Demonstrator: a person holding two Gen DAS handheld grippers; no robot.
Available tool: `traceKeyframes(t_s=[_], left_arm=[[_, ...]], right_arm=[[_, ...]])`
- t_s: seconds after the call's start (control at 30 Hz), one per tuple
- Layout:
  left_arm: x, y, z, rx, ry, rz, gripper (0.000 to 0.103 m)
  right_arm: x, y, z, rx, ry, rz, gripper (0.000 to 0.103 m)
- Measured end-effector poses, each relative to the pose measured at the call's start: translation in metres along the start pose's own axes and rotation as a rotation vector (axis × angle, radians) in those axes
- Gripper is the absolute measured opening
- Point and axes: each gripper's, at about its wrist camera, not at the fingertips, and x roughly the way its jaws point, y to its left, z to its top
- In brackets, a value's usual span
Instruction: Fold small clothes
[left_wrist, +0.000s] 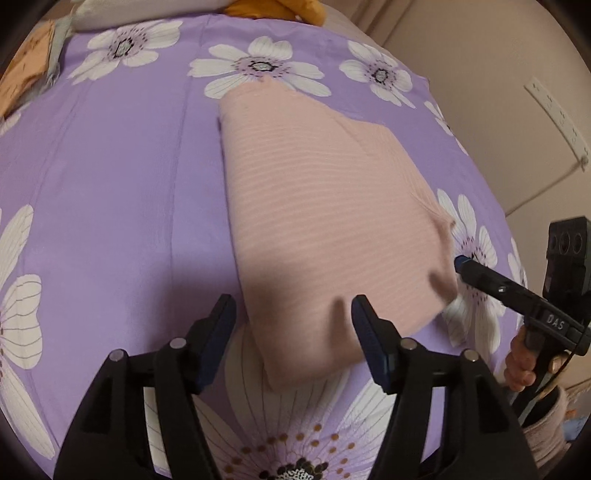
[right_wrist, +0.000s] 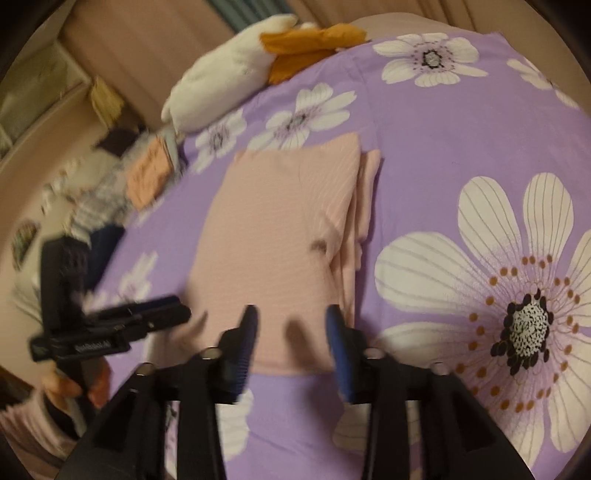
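A pink ribbed garment (left_wrist: 325, 206) lies folded into a flat rectangle on the purple flowered bedsheet (left_wrist: 110, 184). My left gripper (left_wrist: 293, 314) hovers open over the garment's near corner, and its pads do not press the cloth. In the right wrist view the same garment (right_wrist: 280, 229) shows stacked layers along its right side. My right gripper (right_wrist: 291, 321) stands open above its near edge with nothing clamped. Each gripper shows in the other's view: the right gripper (left_wrist: 461, 264) beside the garment's right corner, the left gripper (right_wrist: 181, 310) at its left edge.
A white pillow (right_wrist: 221, 85) and an orange cloth (right_wrist: 310, 44) lie at the far end of the bed. A pile of other clothes (right_wrist: 110, 192) sits off the bed's left side. A power strip (left_wrist: 557, 118) hangs on the wall at right.
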Motion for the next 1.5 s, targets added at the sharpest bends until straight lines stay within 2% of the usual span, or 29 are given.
traceKeyframes(t_s=[0.13,0.2,0.23,0.47,0.67,1.03,1.17,1.4,1.5], left_arm=[[0.007,0.011,0.007,-0.046,0.014,-0.014,0.065],[0.011,0.017,0.011,-0.077,0.022,-0.037,0.065],[0.013,0.019,0.013,-0.090,0.025,-0.046,0.065],[0.024,0.022,0.025,-0.116,0.034,-0.115,0.065],[0.032,0.025,0.034,-0.147,0.041,-0.169,0.068],[0.044,0.026,0.051,-0.184,0.037,-0.213,0.070],[0.047,0.025,0.057,-0.183,0.030,-0.208,0.068],[0.044,0.024,0.058,-0.169,0.012,-0.188,0.047],[0.040,0.020,0.058,-0.145,-0.007,-0.175,0.039]], right_arm=[[0.004,-0.011,0.009,0.067,-0.018,0.029,0.054],[0.010,-0.016,0.015,0.097,-0.014,0.029,0.064],[0.013,-0.019,0.018,0.111,-0.012,0.026,0.065],[0.041,-0.029,0.032,0.159,0.040,0.045,0.066],[0.060,-0.033,0.042,0.187,0.070,0.107,0.066],[0.074,-0.030,0.052,0.158,0.084,0.132,0.066],[0.080,-0.022,0.057,0.121,0.083,0.117,0.066],[0.083,0.000,0.061,-0.009,0.062,0.012,0.039],[0.079,0.013,0.062,-0.074,0.034,-0.036,0.034]])
